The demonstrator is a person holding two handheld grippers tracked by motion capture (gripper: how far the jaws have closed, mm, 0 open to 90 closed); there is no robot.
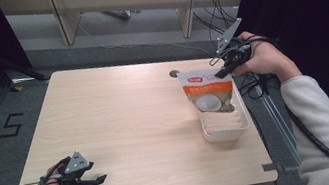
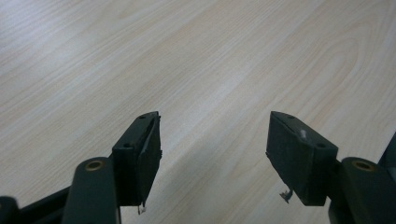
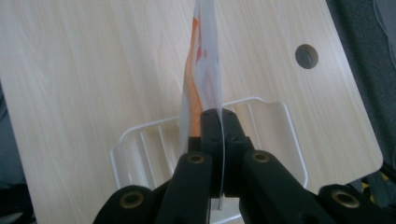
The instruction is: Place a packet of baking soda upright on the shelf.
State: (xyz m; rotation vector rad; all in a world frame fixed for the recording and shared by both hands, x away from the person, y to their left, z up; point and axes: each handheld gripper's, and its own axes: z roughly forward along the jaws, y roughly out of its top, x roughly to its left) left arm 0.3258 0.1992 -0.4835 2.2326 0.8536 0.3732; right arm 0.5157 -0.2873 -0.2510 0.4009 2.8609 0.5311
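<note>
An orange and white snack pouch (image 1: 207, 93) leans in a white slotted tray (image 1: 242, 127) at the table's right side. My right gripper (image 1: 222, 71) is shut on the pouch's top right corner. In the right gripper view the pouch (image 3: 201, 70) stands edge-on between the closed jaws, above the tray (image 3: 140, 140). At the table's near left corner my left gripper (image 1: 97, 182) rests in a hand, low over the wood. Its jaws stand wide apart in the left gripper view, fingertips (image 2: 142, 140) spread, with bare tabletop between them.
A round cable hole (image 1: 174, 73) sits in the wooden table (image 1: 121, 120) just behind the tray. Cables trail off the table's right edge beside the person's white sleeve (image 1: 318, 127). Desk legs and wires stand on the floor beyond the far edge.
</note>
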